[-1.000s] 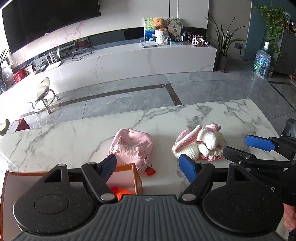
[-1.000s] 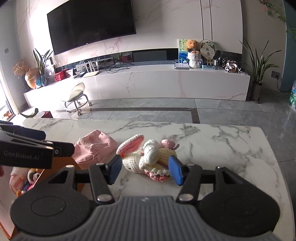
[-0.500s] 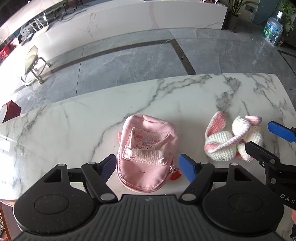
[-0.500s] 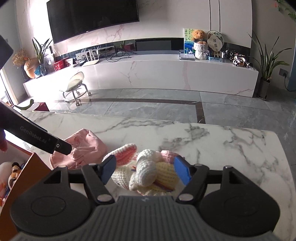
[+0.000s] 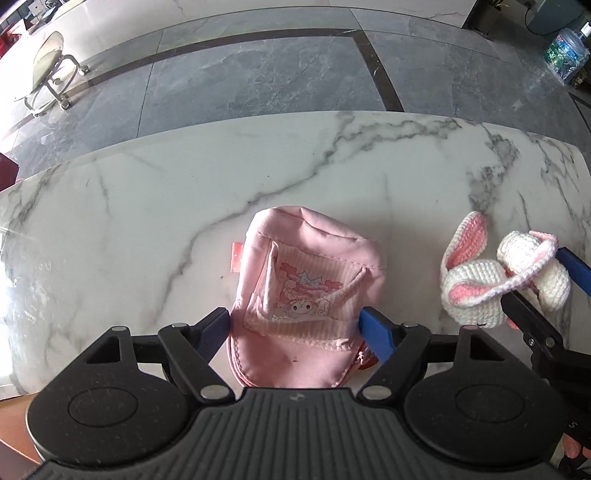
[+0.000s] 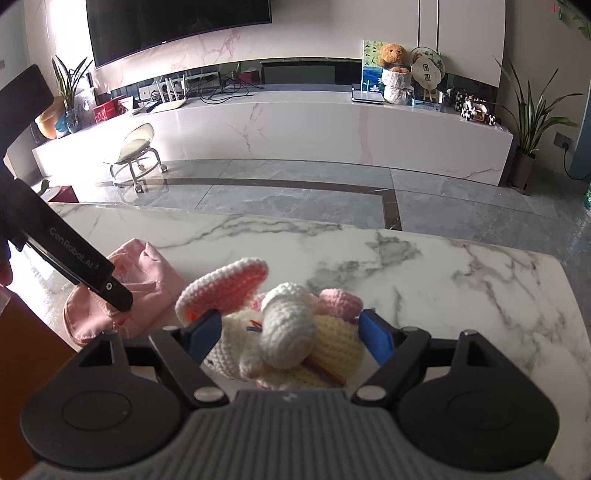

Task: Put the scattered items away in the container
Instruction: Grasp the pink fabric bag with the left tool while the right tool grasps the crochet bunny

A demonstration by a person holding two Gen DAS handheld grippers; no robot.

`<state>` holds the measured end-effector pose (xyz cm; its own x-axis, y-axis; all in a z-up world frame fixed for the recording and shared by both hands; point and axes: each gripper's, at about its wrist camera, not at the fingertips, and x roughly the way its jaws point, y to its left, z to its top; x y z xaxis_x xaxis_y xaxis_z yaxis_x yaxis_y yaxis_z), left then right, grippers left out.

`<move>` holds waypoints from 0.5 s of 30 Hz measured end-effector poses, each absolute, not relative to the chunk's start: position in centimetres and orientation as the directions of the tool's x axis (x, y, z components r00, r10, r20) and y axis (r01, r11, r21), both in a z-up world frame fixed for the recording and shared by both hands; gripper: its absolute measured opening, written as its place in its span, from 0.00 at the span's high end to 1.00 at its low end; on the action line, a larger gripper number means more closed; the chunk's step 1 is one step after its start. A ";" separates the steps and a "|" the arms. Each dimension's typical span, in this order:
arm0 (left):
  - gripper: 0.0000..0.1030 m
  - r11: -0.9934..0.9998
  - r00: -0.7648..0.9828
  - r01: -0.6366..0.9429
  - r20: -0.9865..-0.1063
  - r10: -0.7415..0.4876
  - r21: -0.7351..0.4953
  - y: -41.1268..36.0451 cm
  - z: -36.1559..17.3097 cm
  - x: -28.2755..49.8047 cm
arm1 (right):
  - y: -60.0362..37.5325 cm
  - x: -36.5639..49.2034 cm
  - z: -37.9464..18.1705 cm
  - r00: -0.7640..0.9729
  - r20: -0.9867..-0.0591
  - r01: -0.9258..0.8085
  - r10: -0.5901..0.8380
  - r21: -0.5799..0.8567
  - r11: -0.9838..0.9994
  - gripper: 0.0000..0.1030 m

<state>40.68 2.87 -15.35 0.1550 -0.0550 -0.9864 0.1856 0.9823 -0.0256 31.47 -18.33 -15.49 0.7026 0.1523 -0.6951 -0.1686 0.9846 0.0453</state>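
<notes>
The left claw points down at the white marble table. Its two blue fingers are spread wide. The pink bag lies flat on the table between them. One finger sits just beside each side of the bag, but the fingers do not squeeze it. A cartoon face is printed on the front of the bag.

The right claw is spread wide too, and its fingers have just been opening. The knitted bunny lies on the table between them. It is white with pink inside its long ears. The fingers sit close to its sides and I cannot see them pressing on it.

The bunny lies just to the right of the pink bag, with a little bare table between the two.

A brown edge of the container shows at the left, near the bag.

Past the table is a grey floor, a small stool, a long white cabinet and a big dark screen on the wall.
</notes>
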 end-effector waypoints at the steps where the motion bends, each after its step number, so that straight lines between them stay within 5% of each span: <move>1: 0.11 0.982 0.148 0.187 -0.988 -0.053 -0.024 2.8 -15.4 40.8 | -18.3 31.6 -15.6 0.704 -0.694 -0.167 0.152 0.046 0.985 0.19; 6: 0.14 0.980 0.132 0.197 -0.990 -0.049 -0.022 2.6 -15.7 41.2 | -18.2 32.0 -15.8 0.709 -0.690 -0.171 0.150 0.038 0.985 0.21; 9: 0.19 0.978 0.151 0.207 -0.987 -0.048 -0.016 2.4 -15.6 40.9 | -18.3 31.8 -15.8 0.713 -0.684 -0.171 0.151 0.040 0.985 0.29; 10: 0.20 0.978 0.161 0.210 -0.986 -0.047 -0.012 2.3 -15.5 40.8 | -18.3 31.6 -15.7 0.716 -0.682 -0.168 0.147 0.036 0.985 0.43; 15: 0.35 0.974 0.212 0.227 -0.976 -0.047 0.002 1.9 -15.2 40.2 | -18.3 30.6 -15.4 0.723 -0.676 -0.184 0.147 0.017 0.983 0.51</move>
